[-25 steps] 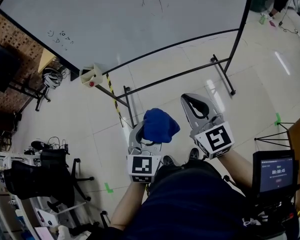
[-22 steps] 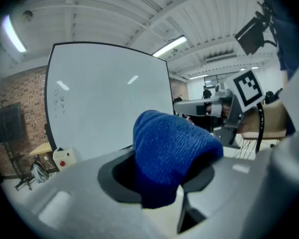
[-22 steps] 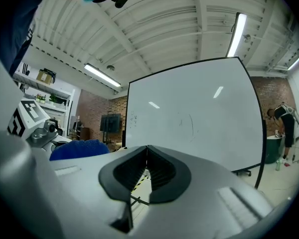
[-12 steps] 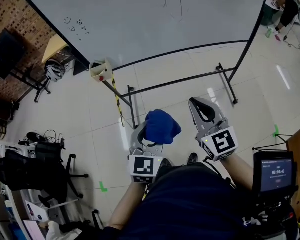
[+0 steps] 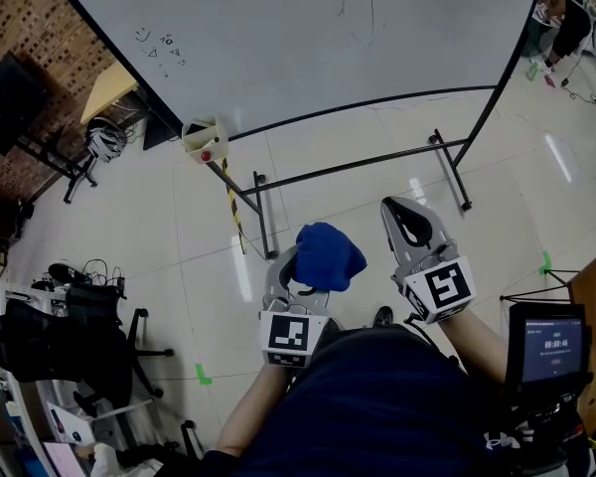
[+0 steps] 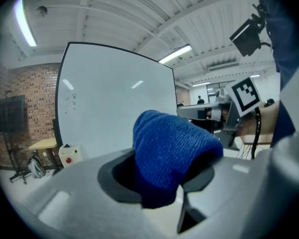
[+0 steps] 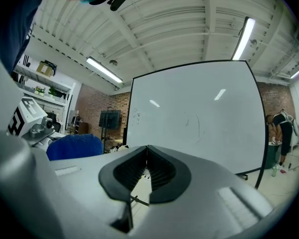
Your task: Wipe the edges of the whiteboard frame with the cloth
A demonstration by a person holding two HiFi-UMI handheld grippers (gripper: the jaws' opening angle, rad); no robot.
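Note:
A large whiteboard [image 5: 308, 38] with a thin black frame [image 5: 368, 103] stands on a wheeled black stand ahead of me; it also fills the left gripper view [image 6: 109, 108] and the right gripper view [image 7: 199, 118]. My left gripper [image 5: 303, 256] is shut on a bunched blue cloth [image 5: 328, 256], which bulges between the jaws [image 6: 169, 153]. My right gripper [image 5: 409, 217] is shut with nothing in it, its pads meeting [image 7: 147, 169]. Both grippers hang low in front of my body, well short of the board.
A cream box with a red button [image 5: 205, 139] sits at the board's lower left corner, by a yellow-black striped bar [image 5: 230, 207]. Chairs and cables [image 5: 79, 316] crowd the left; a tablet on a tripod [image 5: 548, 341] stands at right. A person [image 5: 566, 18] is at far right.
The view has shifted so the whiteboard sits slightly further right and lower in the frame. Both grippers stay in the same pose, the cloth still held.

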